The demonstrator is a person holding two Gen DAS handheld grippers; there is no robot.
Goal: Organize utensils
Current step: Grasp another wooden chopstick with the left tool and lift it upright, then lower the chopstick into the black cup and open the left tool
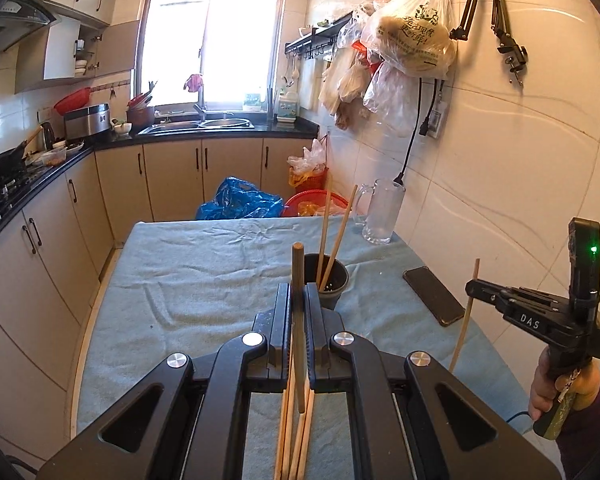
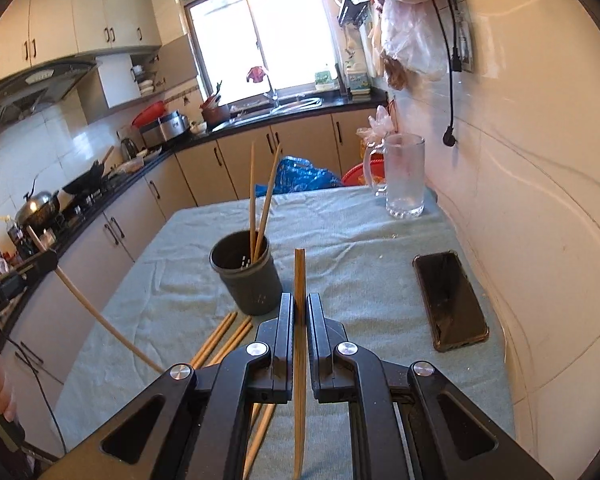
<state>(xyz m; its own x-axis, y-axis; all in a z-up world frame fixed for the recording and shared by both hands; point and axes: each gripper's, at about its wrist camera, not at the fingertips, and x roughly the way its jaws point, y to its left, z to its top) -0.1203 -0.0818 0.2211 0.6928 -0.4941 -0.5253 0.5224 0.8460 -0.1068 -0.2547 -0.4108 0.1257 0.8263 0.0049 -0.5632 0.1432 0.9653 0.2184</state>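
Left gripper (image 1: 299,300): closed tight on a single chopstick (image 1: 298,320), which stands nearly upright between the jaws, its darker tip rising above them
Right gripper (image 2: 299,308): clamped on another chopstick (image 2: 299,280), held upright, upper end above the jaws
Holder (image 2: 246,274): dark round utensil cup standing on the table just ahead of both grippers, near the middle of the cloth
Chopsticks in holder (image 2: 260,204): two, leaning slightly apart, tips well above the rim
Loose chopsticks (image 2: 220,338): several lying on the cloth beside the holder's base, partly hidden under the right gripper
Table (image 2: 340,248): covered with a wrinkled light blue towel
Phone (image 2: 450,300): lies flat, screen up, near the wall side
Glass mug (image 2: 405,176): empty, upright at the far corner by the tiled wall
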